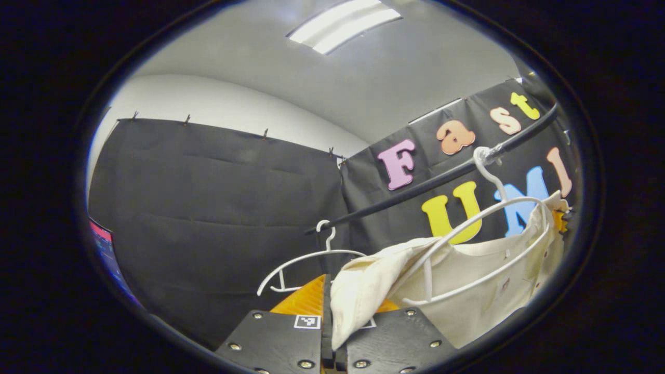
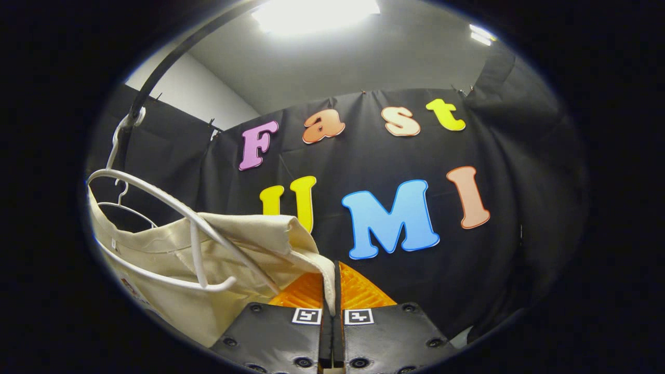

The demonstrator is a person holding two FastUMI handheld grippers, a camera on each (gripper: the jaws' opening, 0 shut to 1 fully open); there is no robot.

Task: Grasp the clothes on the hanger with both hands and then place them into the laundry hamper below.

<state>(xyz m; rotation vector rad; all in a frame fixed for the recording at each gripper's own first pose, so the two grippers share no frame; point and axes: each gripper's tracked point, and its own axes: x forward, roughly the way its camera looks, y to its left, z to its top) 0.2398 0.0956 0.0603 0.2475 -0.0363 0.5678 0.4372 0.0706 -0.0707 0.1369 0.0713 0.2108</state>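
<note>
A cream garment (image 1: 467, 280) hangs on a white hanger (image 1: 483, 218), which hooks over a black rail (image 1: 441, 179). At the bottom of the left gripper view, my left gripper (image 1: 332, 311) is shut on one shoulder end of the garment, and the cloth bunches up between its fingers. In the right gripper view the same cream garment (image 2: 182, 249) spreads to the left on its white hanger (image 2: 171, 208). My right gripper (image 2: 336, 283) is shut on the other shoulder edge, with a thin fold of cloth pinched between its fingers.
An empty second white hanger (image 1: 311, 257) hangs farther along the rail, also seen as the second hanger (image 2: 124, 205) behind the garment. The rail (image 2: 171, 62) arcs overhead. Black cloth walls stand close behind. A lit screen edge (image 1: 104, 249) shows at far left.
</note>
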